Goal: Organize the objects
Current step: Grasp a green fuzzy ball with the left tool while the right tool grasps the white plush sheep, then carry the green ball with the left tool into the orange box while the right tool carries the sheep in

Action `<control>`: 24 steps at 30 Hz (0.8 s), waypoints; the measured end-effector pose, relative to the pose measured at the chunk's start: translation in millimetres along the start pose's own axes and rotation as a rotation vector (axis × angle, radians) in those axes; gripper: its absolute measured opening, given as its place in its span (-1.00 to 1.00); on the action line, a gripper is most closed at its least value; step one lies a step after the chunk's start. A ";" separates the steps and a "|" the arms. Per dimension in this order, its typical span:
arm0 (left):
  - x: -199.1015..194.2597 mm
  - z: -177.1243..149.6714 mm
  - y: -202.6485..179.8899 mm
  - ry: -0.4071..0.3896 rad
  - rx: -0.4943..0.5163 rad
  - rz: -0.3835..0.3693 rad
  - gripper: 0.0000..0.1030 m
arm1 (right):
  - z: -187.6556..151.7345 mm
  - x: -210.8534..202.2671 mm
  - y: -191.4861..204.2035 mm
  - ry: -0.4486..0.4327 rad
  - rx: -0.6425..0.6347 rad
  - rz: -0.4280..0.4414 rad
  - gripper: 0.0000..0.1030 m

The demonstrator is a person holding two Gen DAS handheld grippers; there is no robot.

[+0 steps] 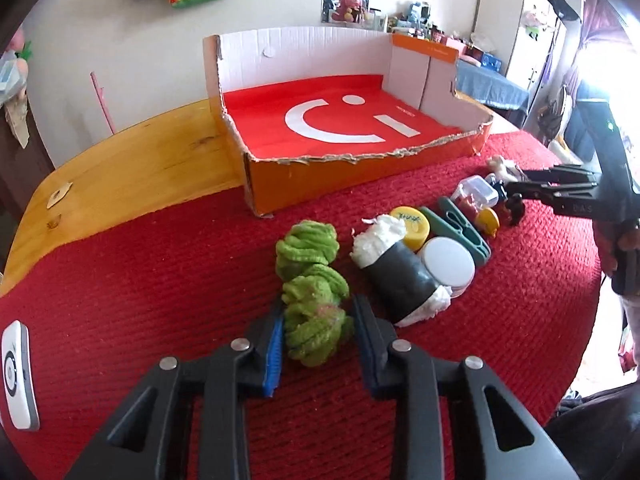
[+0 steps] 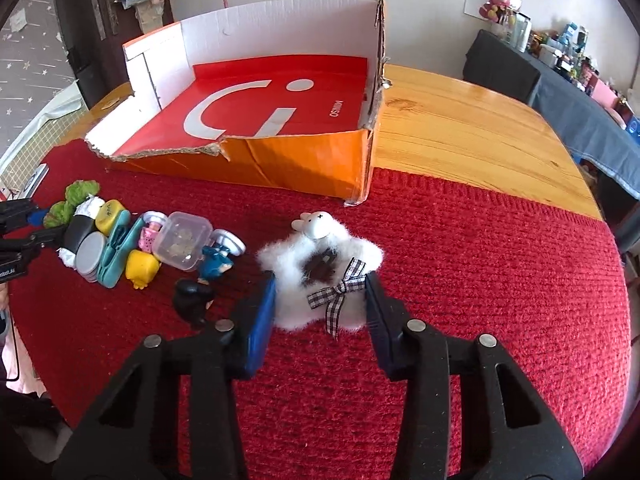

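The orange cardboard box [image 1: 360, 176] at twelve o'clock holds only its red liner. The left gripper [image 1: 318, 344] pinches the green yarn bundle [image 1: 312, 292]; the right gripper [image 2: 320, 304] clasps the white fluffy toy [image 2: 320, 276], both on the red mat [image 2: 480, 280].

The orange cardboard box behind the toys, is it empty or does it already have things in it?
Empty. The orange cardboard box shows only its bare red printed floor in both views; the toys lie outside on the red mat.
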State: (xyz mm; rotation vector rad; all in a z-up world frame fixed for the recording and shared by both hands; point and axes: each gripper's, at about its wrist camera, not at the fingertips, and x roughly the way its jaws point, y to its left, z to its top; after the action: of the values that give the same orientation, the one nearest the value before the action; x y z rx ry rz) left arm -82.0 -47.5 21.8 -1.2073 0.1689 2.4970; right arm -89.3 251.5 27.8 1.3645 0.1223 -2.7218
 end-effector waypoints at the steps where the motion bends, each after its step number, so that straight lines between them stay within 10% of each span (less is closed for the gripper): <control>1: -0.6 0.1 0.2 -0.003 -0.004 0.000 -0.37 | -0.4 -1.3 -0.2 -0.005 0.003 0.000 -0.26; 24: -46.5 29.8 -14.1 -0.159 0.013 -0.017 -0.38 | 19.0 -54.4 12.1 -0.155 0.000 0.073 -0.26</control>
State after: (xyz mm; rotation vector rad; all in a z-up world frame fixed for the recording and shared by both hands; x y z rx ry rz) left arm -72.2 -39.1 77.3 -0.9956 0.1321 2.5591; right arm -70.5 240.0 82.4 1.1292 0.0594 -2.7534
